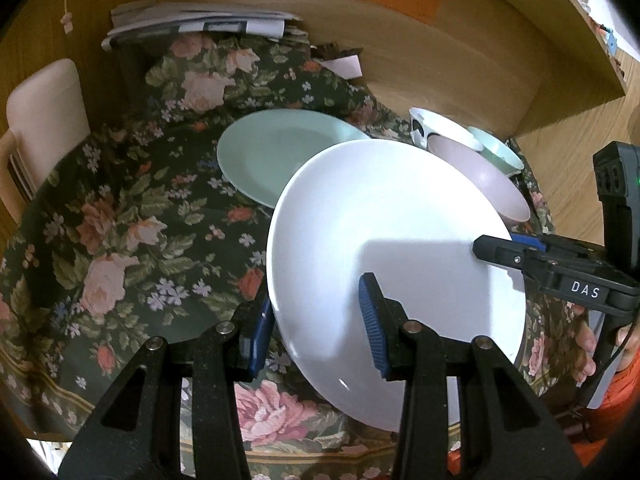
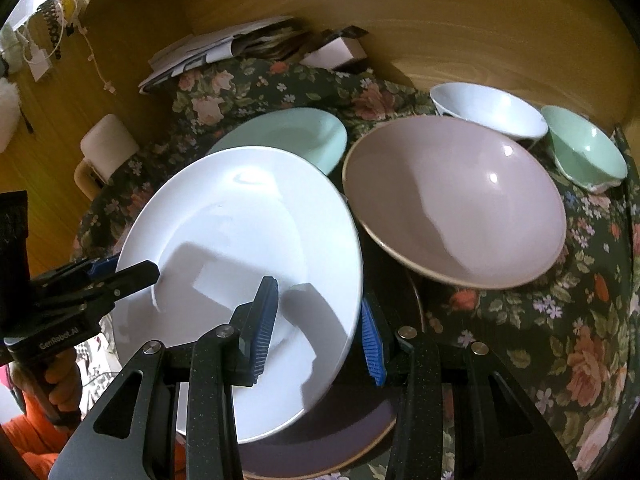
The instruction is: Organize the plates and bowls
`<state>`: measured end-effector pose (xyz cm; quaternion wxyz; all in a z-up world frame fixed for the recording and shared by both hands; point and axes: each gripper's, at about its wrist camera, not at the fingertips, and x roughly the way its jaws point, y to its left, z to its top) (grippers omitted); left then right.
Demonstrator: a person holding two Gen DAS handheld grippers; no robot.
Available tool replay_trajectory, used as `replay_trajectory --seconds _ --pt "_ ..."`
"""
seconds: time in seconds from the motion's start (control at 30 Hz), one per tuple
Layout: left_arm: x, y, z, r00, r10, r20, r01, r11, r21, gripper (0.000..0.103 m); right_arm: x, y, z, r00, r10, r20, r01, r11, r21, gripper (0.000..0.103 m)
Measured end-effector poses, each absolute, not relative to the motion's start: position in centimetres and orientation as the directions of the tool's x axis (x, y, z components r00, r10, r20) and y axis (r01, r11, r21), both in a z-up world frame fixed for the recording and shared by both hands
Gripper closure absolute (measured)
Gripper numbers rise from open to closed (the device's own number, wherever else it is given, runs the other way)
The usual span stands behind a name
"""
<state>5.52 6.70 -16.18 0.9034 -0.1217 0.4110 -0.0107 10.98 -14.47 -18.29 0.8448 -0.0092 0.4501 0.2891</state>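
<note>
A white plate hangs tilted above the floral cloth, held at two places on its rim. My left gripper is shut on its near-left rim, one blue pad under it and one on top. My right gripper is shut on the opposite rim. Under the white plate lies a dark purple plate. A mint plate lies behind. A large pink bowl sits to the right, with a white bowl and a green bowl beyond it.
The floral tablecloth covers the table. A pile of papers lies at the back against the wooden wall. A pale padded chair back stands at the left edge. A hand grips the left tool.
</note>
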Motion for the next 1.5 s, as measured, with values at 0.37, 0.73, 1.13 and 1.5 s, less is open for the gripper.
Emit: replay_trajectory --seconds 0.37,0.73,1.13,1.5 --pt "5.7 5.9 -17.0 0.651 -0.127 -0.748 -0.068 0.972 -0.224 0.062 10.6 -15.3 -19.6 0.400 0.464 -0.791 -0.472 0.843 0.256 0.067" --pt "6.1 5.3 -17.4 0.641 -0.141 -0.755 -0.046 0.974 -0.220 0.062 10.4 -16.1 -19.7 0.398 0.457 -0.796 -0.462 0.849 0.256 0.066" --pt "6.9 4.5 -17.8 0.631 -0.142 -0.763 -0.023 0.979 -0.201 0.062 9.7 -17.2 -19.0 0.446 0.423 -0.789 -0.464 0.863 0.201 0.064" --pt "7.3 4.4 -17.5 0.642 -0.118 -0.758 -0.026 0.984 -0.175 0.062 10.2 -17.9 -16.9 0.493 0.438 -0.752 -0.455 0.866 0.206 0.064"
